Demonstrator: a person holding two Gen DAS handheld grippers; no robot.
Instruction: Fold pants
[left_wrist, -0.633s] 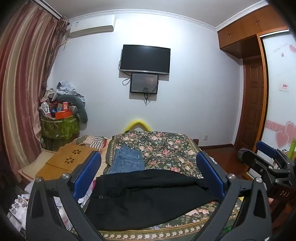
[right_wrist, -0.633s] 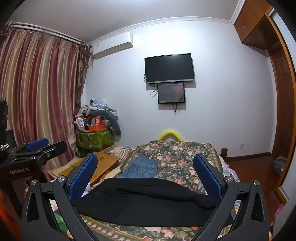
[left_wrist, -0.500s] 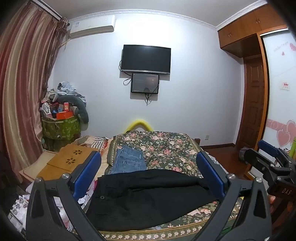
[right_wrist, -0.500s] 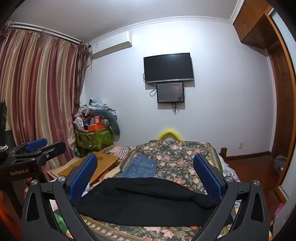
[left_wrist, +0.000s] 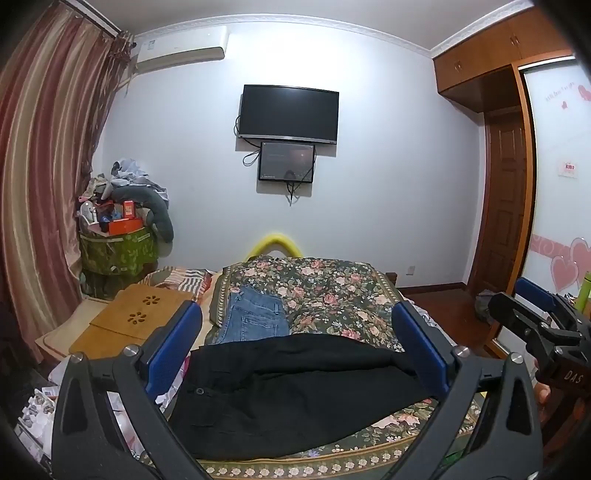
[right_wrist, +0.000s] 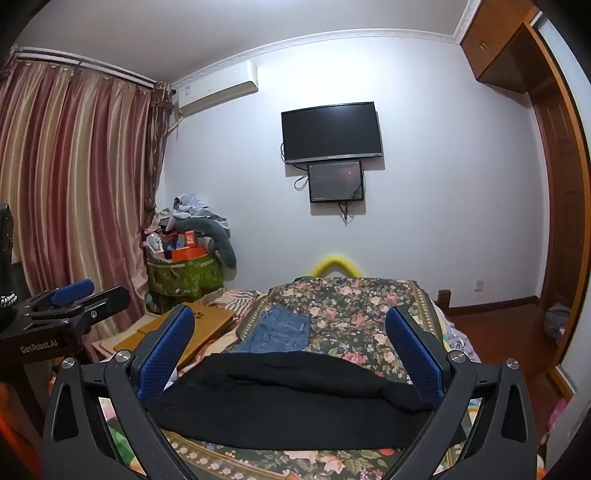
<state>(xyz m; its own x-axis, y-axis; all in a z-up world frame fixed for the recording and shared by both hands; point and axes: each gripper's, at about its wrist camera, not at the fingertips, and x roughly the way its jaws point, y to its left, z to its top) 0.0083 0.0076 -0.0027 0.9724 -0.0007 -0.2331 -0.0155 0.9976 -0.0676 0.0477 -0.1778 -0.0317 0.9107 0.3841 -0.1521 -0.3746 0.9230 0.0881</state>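
Both hand-held grippers, left (left_wrist: 295, 347) and right (right_wrist: 290, 345), are released above the black pants (left_wrist: 295, 387); grasping one layer only could bunch the fold.

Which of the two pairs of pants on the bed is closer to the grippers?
The black pants, spread across the near edge of the bed. The blue jeans lie folded farther back, on the left.
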